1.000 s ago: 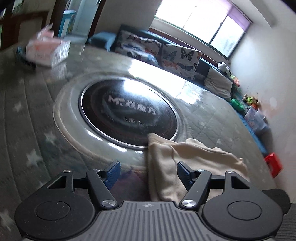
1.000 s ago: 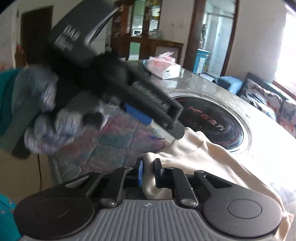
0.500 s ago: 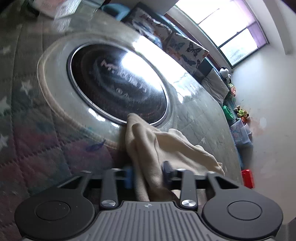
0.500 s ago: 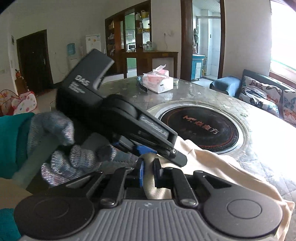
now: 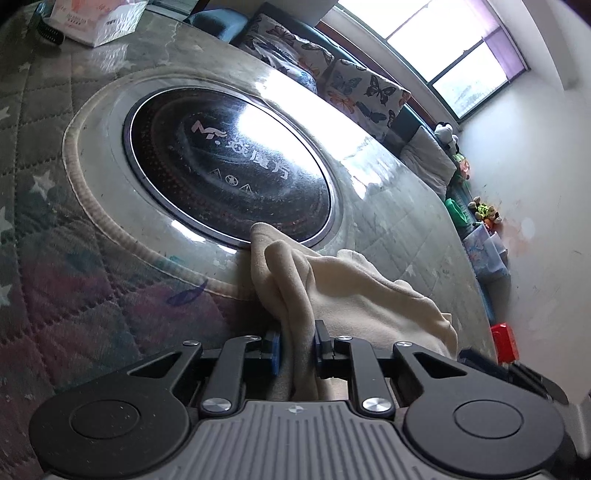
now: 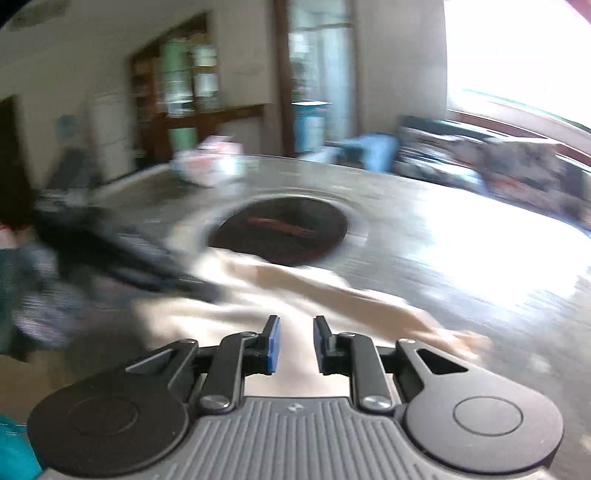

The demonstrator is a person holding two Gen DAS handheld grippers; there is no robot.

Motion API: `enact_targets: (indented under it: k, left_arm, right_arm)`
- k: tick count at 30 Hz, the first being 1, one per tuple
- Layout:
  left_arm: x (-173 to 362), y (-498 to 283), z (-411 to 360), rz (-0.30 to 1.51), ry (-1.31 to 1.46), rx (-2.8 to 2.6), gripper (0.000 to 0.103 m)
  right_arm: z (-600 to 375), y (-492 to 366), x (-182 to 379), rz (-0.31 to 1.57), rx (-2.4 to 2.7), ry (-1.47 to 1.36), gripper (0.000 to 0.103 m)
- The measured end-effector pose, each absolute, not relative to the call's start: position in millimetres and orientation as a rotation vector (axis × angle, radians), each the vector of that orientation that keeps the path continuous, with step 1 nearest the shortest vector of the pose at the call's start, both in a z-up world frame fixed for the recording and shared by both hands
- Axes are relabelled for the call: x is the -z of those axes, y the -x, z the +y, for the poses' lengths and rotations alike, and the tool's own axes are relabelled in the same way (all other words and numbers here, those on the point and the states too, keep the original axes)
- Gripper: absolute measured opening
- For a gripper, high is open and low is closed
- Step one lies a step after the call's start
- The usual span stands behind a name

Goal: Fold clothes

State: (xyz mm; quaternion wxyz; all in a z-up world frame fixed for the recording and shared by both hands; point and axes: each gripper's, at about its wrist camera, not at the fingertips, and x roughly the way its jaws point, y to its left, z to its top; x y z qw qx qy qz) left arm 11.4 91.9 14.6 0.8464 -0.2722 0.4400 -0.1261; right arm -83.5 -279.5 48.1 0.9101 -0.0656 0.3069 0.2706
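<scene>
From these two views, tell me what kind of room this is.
Most likely a home living and dining room: a large round table with a built-in cooktop, a sofa with butterfly cushions under the window, and a wooden cabinet behind.

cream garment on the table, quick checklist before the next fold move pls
1. Left gripper closing, pads on a bunched fold of the cream garment: ok.
2. Right gripper opening, no cloth pinched between its pads: ok.
3. Garment lying flat: not ok, bunched and ridged.
4. Garment clear of the black round plate: not ok, a corner lies over its rim.
5. Tissue box clear of the garment: ok.
6. Right wrist view sharp: not ok, blurred.
</scene>
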Motion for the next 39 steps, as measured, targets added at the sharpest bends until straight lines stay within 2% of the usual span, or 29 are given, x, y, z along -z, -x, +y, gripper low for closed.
enact_targets:
  k: [1, 5, 7, 11, 13, 14, 15, 16, 22, 32, 39]
  left_arm:
    - [-15, -12, 91, 0.928, 0.567, 0.265, 0.018]
    - [-15, -14, 88, 0.926, 0.547, 0.261, 0.019]
    - [-15, -15, 85, 0.925, 0.535, 0.259, 0.019]
    - [-16, -16, 81, 0.921, 0.499, 0.257, 0.019]
    - [-18, -16, 78, 0.918, 0.478, 0.255, 0.019]
    - [-19, -17, 77, 0.915, 0.466, 0.254, 0.019]
    - [-20, -17, 75, 0.913, 0.454, 0.253, 0.018]
    - [-22, -18, 73, 0.909, 0.441, 0.253, 0.018]
    - [-44, -26, 50, 0.854, 0.357, 0.305, 0.016]
    - [-69, -52, -52, 0.814, 0.26, 0.474, 0.015]
    - [-69, -68, -121, 0.815, 0.23, 0.562, 0.015]
  right_arm:
    - [-292, 78, -45, 0.647, -0.501, 0.125, 0.034]
    - [-329, 60, -27, 0.698, -0.367, 0.05, 0.038]
    - [-343, 54, -18, 0.718, -0.337, 0.003, 0.046]
    - [-352, 46, -5, 0.733, -0.333, -0.084, 0.046]
    - [-353, 44, -2, 0.732, -0.347, -0.125, 0.041]
    - [-355, 43, -3, 0.731, -0.357, -0.141, 0.034]
    - [-357, 43, -3, 0.73, -0.367, -0.158, 0.02]
    - [-357, 44, -3, 0.725, -0.373, -0.162, 0.014]
    - [-365, 55, -26, 0.638, -0.359, -0.144, 0.011]
    - [-440, 69, -73, 0.527, -0.191, -0.095, 0.011]
    - [-495, 71, -85, 0.513, -0.063, -0.054, 0.011]
